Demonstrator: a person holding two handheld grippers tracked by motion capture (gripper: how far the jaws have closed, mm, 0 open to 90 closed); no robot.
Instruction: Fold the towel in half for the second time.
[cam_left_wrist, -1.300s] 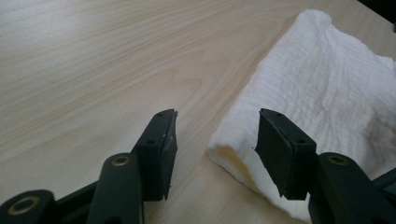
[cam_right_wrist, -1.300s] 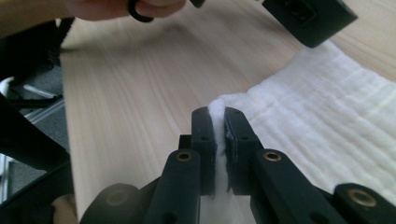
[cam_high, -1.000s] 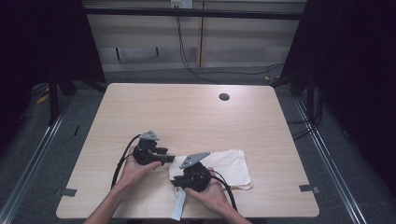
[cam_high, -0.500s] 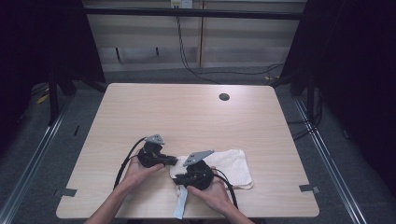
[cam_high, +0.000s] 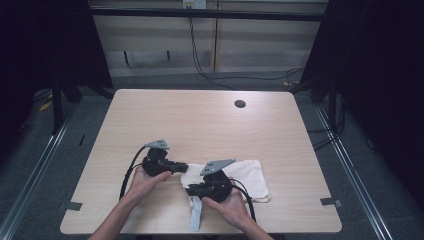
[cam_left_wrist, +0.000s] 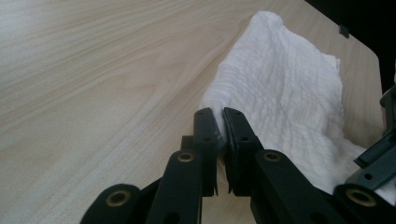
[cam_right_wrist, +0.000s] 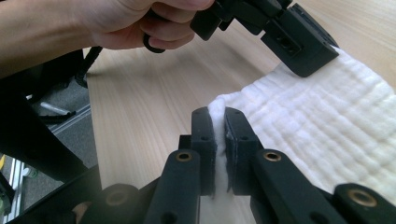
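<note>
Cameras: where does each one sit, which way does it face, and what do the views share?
High view: above the person's side, looking forward and down on the table; forearms, hands, both grippers.
Left gripper view: on the left gripper, along jaws just closed on the white cloth.
Right gripper view: on the right gripper, jaws pinching the cloth's edge; left hand beyond.
Shared: cloth and table.

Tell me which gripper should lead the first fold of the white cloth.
Either, probably; slight edge to the left. Both the left gripper and the right gripper are shut on the white cloth at its left edge. The left's jaws have just closed on the far corner, facing open table.
</note>
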